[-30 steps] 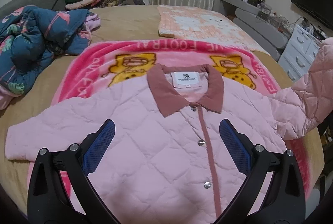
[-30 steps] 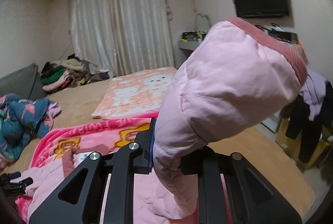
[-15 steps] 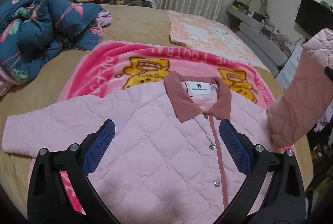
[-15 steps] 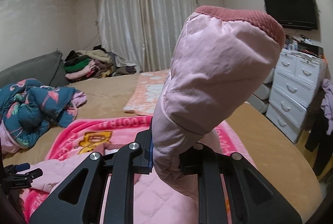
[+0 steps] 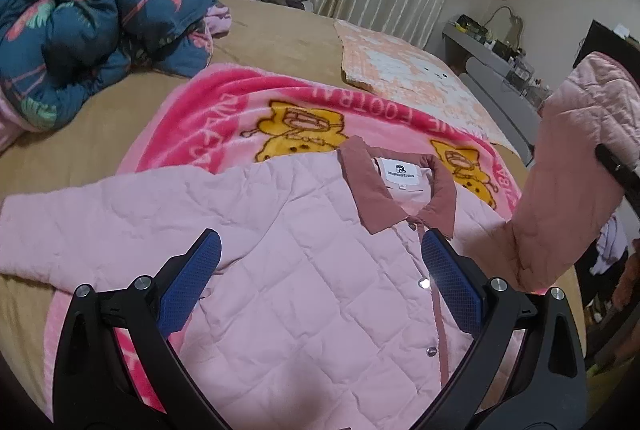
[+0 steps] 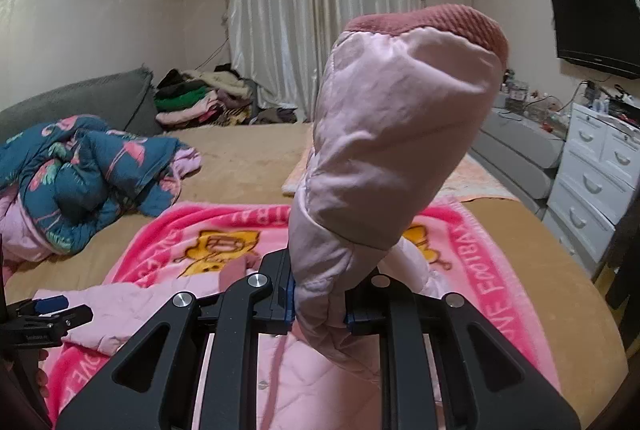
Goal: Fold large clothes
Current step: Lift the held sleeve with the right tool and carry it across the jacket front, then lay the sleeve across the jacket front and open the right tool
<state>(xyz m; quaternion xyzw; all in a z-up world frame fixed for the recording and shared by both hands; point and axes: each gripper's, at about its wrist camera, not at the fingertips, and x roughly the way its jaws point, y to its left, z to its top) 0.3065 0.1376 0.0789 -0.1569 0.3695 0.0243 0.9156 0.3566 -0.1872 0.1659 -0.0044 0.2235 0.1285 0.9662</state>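
A pink quilted jacket (image 5: 312, 270) with a dusty-rose collar lies front-up on a pink cartoon blanket (image 5: 240, 118) on the bed. My left gripper (image 5: 320, 286) hovers open over the jacket's chest, nothing between its blue pads. My right gripper (image 6: 320, 310) is shut on the jacket's sleeve (image 6: 396, 150), which stands up in front of the lens with its rose cuff on top. In the left wrist view that lifted sleeve (image 5: 576, 182) rises at the right edge. The other sleeve (image 5: 60, 226) lies flat to the left. The left gripper (image 6: 48, 314) also shows low at the left of the right wrist view.
A rumpled blue flamingo quilt (image 5: 80, 30) sits at the bed's left. A peach cartoon mat (image 5: 400, 70) lies beyond the blanket. Piled clothes (image 6: 200, 98) sit by the curtains. White drawers (image 6: 592, 174) and a wall television (image 6: 596, 30) stand to the right.
My right gripper has carried the sleeve leftward, over the jacket's right side, and the sleeve now stands more upright. My left gripper has shifted left across the jacket and rolled, still open.
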